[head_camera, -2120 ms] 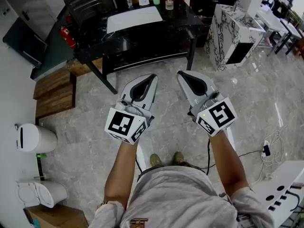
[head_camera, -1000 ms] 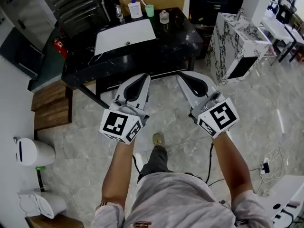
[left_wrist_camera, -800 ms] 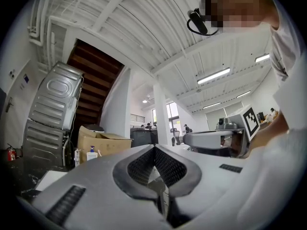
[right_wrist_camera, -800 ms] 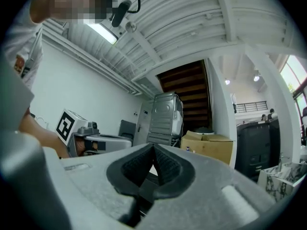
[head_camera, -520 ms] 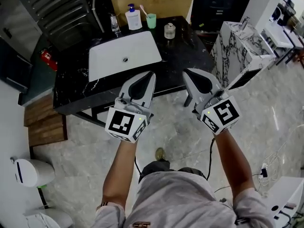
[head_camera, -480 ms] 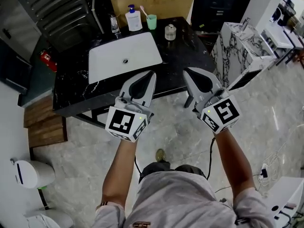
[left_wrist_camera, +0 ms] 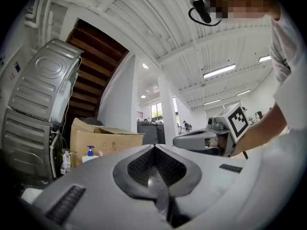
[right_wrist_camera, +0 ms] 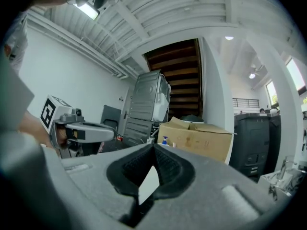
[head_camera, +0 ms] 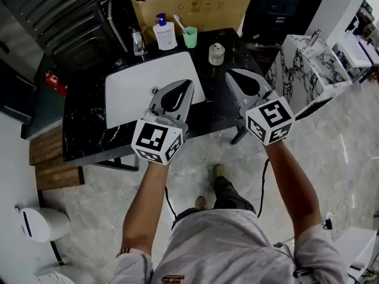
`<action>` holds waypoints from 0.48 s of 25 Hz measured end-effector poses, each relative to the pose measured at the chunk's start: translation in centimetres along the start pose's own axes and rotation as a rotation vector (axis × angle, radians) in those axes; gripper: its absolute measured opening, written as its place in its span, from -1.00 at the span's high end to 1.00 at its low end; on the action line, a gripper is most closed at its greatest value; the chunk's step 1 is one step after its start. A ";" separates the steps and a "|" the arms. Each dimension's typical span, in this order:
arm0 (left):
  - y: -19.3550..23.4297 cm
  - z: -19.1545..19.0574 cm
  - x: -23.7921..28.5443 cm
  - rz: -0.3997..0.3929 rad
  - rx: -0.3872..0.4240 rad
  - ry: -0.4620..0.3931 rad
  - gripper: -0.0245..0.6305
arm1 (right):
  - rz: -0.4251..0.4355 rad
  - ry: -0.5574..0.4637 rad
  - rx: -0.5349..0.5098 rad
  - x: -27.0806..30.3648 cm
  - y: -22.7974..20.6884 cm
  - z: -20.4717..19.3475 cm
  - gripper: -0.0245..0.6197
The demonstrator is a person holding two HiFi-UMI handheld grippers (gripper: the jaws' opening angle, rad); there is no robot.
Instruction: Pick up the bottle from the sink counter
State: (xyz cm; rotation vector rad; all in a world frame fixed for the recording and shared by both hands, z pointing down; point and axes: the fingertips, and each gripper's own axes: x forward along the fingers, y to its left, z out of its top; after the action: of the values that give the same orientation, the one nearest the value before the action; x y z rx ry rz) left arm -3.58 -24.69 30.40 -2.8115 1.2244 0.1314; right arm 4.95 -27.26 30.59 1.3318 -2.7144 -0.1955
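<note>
Bottle stands at far edge of sink counter, at 11 o'clock from left gripper and 10 o'clock from right gripper. It is well apart from both. Both pairs of jaws are pressed together, nothing between them.

No legible text; print on cardboard box too small.

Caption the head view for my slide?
Both shut, left gripper and right gripper hover over a black sink counter with pump bottle, green cup and jar.
</note>
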 end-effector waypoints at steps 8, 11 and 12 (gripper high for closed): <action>4.4 -3.4 7.3 0.044 -0.002 0.045 0.93 | 0.027 0.095 0.029 7.1 -6.9 -5.8 0.73; 5.5 -4.6 9.7 0.055 -0.006 0.066 0.93 | 0.032 0.133 0.055 9.1 -9.1 -7.8 0.59; 5.9 -5.1 10.5 0.059 -0.007 0.074 0.93 | 0.034 0.142 0.064 9.7 -9.7 -8.4 0.56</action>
State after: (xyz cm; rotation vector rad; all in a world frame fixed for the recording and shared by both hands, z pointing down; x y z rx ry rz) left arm -0.52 -36.78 34.15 -2.8109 1.3256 0.0358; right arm 7.94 -41.37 37.69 1.2622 -2.6422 -0.0105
